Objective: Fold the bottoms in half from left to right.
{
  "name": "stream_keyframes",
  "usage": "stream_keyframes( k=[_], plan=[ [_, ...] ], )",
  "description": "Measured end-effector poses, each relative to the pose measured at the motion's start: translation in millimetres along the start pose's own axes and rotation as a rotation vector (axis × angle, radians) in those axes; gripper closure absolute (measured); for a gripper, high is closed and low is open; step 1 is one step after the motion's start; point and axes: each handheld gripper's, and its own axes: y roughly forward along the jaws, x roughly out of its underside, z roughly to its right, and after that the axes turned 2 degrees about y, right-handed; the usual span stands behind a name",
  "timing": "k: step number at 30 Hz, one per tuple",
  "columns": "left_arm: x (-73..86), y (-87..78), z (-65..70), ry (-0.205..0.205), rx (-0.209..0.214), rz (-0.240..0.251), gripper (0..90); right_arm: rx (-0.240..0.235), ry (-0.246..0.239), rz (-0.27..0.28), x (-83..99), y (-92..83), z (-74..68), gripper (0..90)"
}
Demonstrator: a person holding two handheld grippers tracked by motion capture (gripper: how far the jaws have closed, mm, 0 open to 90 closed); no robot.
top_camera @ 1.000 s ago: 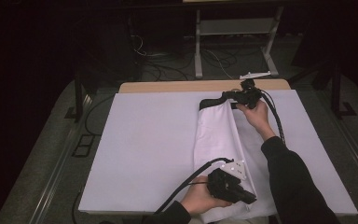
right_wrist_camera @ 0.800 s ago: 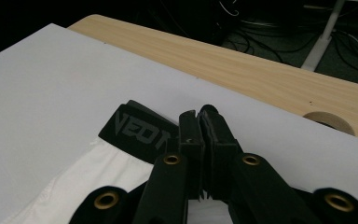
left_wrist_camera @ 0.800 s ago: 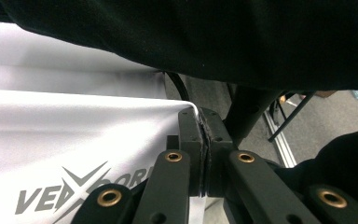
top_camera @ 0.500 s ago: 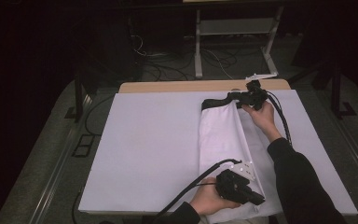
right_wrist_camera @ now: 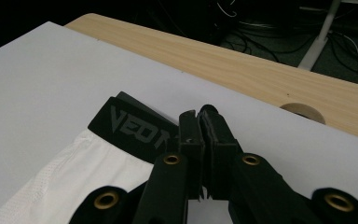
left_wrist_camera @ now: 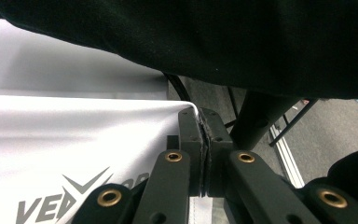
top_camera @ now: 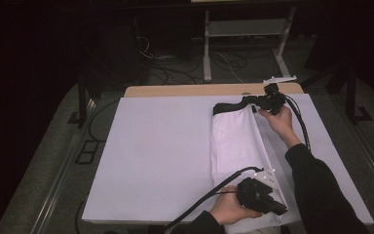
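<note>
Your white shorts (top_camera: 236, 146) lie lengthwise on the counter (top_camera: 156, 161), right claw (top_camera: 269, 101) pinched on the far black waistband (right_wrist_camera: 135, 123), left claw (top_camera: 268, 200) apparently clamping the near hem

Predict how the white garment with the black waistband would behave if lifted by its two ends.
The white garment would probably sag: it lies flat and creased. It seems light, as thin mesh fabric. The black waistband looks thicker, so likely firmer.

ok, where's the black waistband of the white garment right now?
In the high view the black waistband lies at the table's far edge, right of centre, on the white cover; the right gripper is shut on its right end.
</note>
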Motion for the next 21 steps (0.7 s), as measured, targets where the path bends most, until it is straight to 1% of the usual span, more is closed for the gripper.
stream_keyframes(
  k=[5, 8, 12, 18, 21],
  plan=[
    [-3.6, 7.0, -2.0, -0.003, 0.005, 0.005, 87.1, 0.002, 0.006, -0.001, 1.2, -4.8, 5.5, 85.7],
    [-5.0, 11.5, -3.9, -0.009, -0.001, 0.006, 87.0, -0.003, 0.012, -0.006, 2.1, -5.9, 7.7, 85.6],
    [-6.3, 18.1, -7.1, -0.012, 0.000, 0.003, 87.0, -0.008, 0.003, -0.002, 3.0, -7.0, 8.0, 85.6],
    [-8.0, 28.2, -12.5, -0.028, 0.004, 0.001, 87.0, 0.002, -0.001, -0.009, 4.2, -8.1, 10.0, 85.6],
    [-9.3, 32.9, -15.3, -0.038, 0.005, 0.002, 87.0, 0.007, 0.002, -0.015, 6.3, -9.0, 13.2, 85.6]
  ],
)
